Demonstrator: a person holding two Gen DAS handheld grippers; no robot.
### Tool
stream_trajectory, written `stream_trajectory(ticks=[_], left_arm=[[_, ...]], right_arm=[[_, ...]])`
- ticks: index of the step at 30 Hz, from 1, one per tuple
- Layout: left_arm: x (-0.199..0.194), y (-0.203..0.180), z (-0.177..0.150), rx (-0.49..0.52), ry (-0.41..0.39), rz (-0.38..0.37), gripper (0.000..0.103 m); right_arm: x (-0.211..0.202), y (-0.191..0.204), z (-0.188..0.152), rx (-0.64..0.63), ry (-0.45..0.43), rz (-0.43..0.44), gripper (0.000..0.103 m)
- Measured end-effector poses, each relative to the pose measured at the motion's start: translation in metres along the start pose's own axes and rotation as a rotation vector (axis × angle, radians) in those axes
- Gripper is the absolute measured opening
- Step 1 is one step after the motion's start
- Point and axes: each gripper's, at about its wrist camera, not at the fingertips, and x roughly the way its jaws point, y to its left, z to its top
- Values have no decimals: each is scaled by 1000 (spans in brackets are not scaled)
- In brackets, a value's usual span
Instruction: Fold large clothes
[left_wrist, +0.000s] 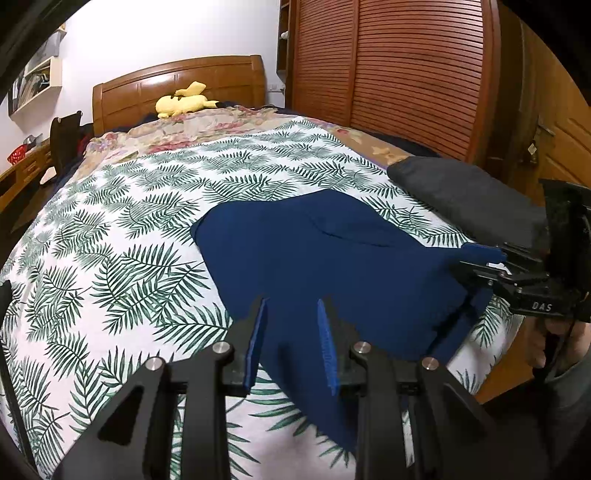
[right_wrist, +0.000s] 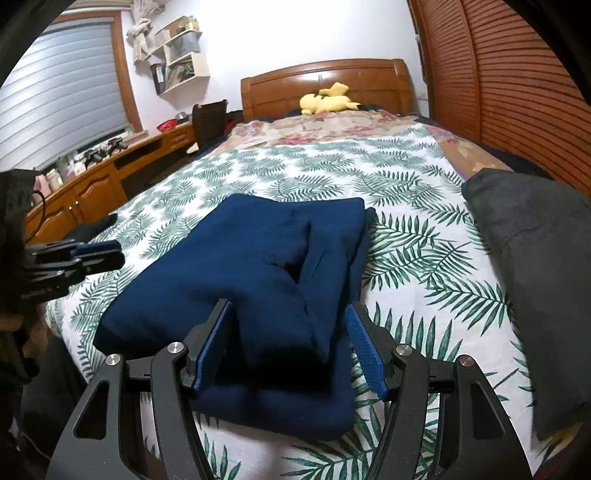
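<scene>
One blue garment (right_wrist: 258, 280), folded flat, lies on the bed (left_wrist: 122, 229) w/ the leaf-print cover. One more cloth, a dark grey folded garment (right_wrist: 535, 258), lies to the right of the blue one, near the bed's edge, not touching it. Two grippers. The left gripper (left_wrist: 291, 332) has its jaws a little apart; in the left wrist view a flap of the blue garment runs between the two blue pads, but I can't tell if the pads press on it. In the right wrist view the same gripper shows at the left, off the blue cloth's left side, w/ the pads close together. The right gripper (right_wrist: 291, 343) has its jaws wide apart, one on each side of the near fold of the blue garment, & the pads don't squeeze it. In the left wrist view it sits at the right, by the blue cloth's far right corner, w/ a hand (left_wrist: 554, 343) below it. Far past the jaws: one yellow plush toy (right_wrist: 328, 99) by one wooden headboard (right_wrist: 325, 81). One flowery blanket (right_wrist: 325, 129) lies below the toy. Right of the jaws stands a slatted wardrobe (left_wrist: 406, 62). Left are a wooden desk (right_wrist: 96, 184), one window blind (right_wrist: 62, 92) & wall shelves (right_wrist: 181, 59). Nothing lies on top of the blue garment.
</scene>
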Motion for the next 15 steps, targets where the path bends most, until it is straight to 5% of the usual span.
stream_trajectory(ticks=[15], left_arm=[[77,59,23,2,66,-17,31]], right_arm=[[12,-8,-19,63,52,-24,65]])
